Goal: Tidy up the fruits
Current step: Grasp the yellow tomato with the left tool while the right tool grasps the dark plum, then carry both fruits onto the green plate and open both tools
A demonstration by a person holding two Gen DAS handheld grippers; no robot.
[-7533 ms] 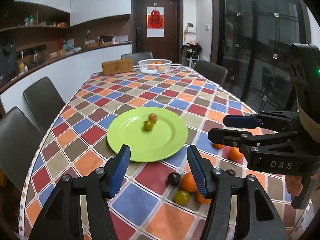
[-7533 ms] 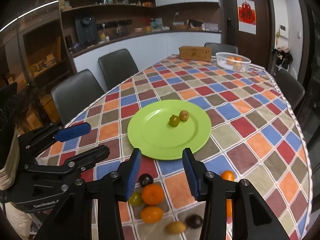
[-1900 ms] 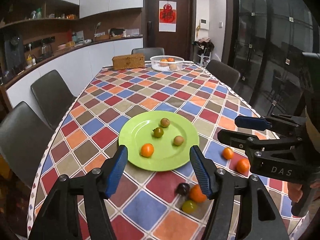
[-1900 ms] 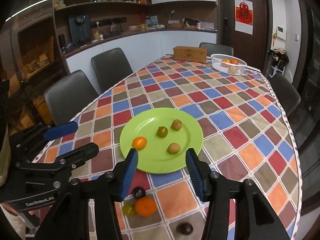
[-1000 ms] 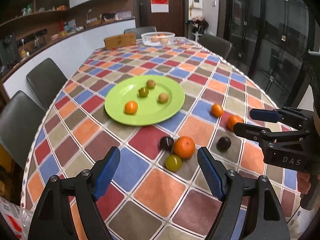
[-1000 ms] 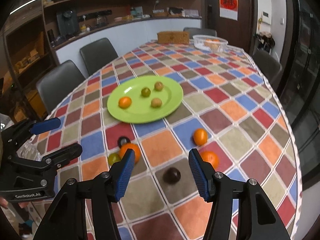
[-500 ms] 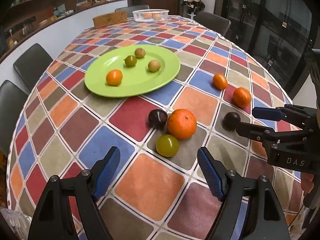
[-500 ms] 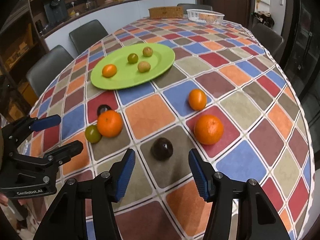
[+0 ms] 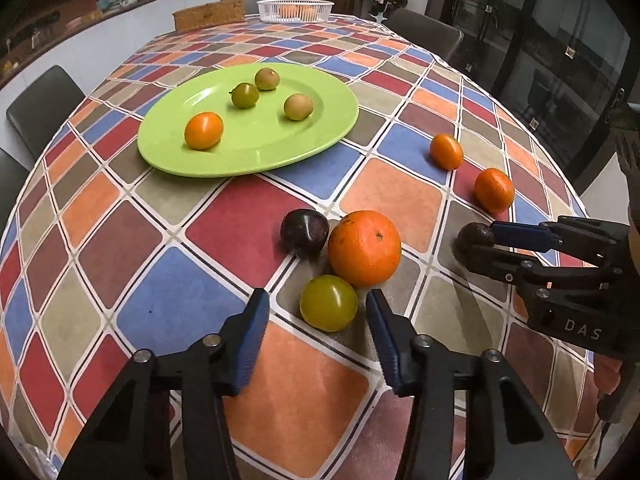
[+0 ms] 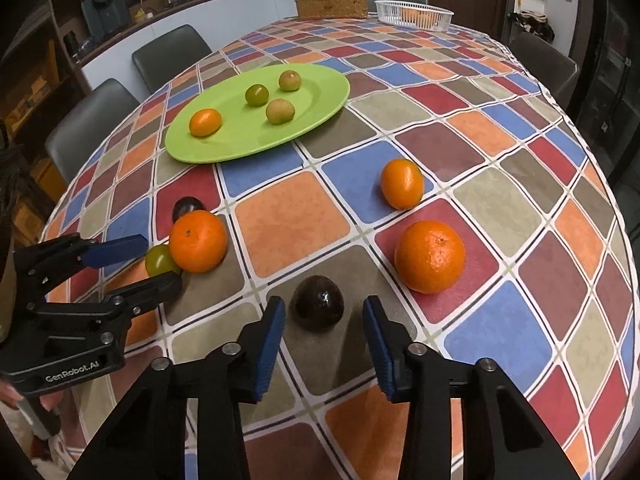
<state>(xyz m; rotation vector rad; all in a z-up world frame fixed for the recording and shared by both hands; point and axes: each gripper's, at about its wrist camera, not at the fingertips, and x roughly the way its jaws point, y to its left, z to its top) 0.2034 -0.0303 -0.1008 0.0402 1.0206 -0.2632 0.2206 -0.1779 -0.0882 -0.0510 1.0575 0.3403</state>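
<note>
A green plate (image 9: 320,136) (image 10: 320,104) holds several small fruits, one orange (image 9: 203,130) and the rest greenish. My left gripper (image 9: 316,336) is open just in front of a green fruit (image 9: 329,302) that lies beside a big orange (image 9: 364,247) and a dark plum (image 9: 304,232). My right gripper (image 10: 324,334) is open around a dark fruit (image 10: 319,307) on the cloth; it also shows in the left wrist view (image 9: 486,242). Two more oranges (image 10: 430,256) (image 10: 402,183) lie to the right.
The table has a checked cloth. A white basket (image 10: 414,12) with fruit and a woven box (image 10: 331,6) stand at the far end. Dark chairs (image 10: 170,58) line the left side and the far right. The table edge curves close on the right.
Both grippers have moved down and forward towards the loose fruits. The left now stands at the green fruit, and the right has its fingers either side of the dark fruit.
</note>
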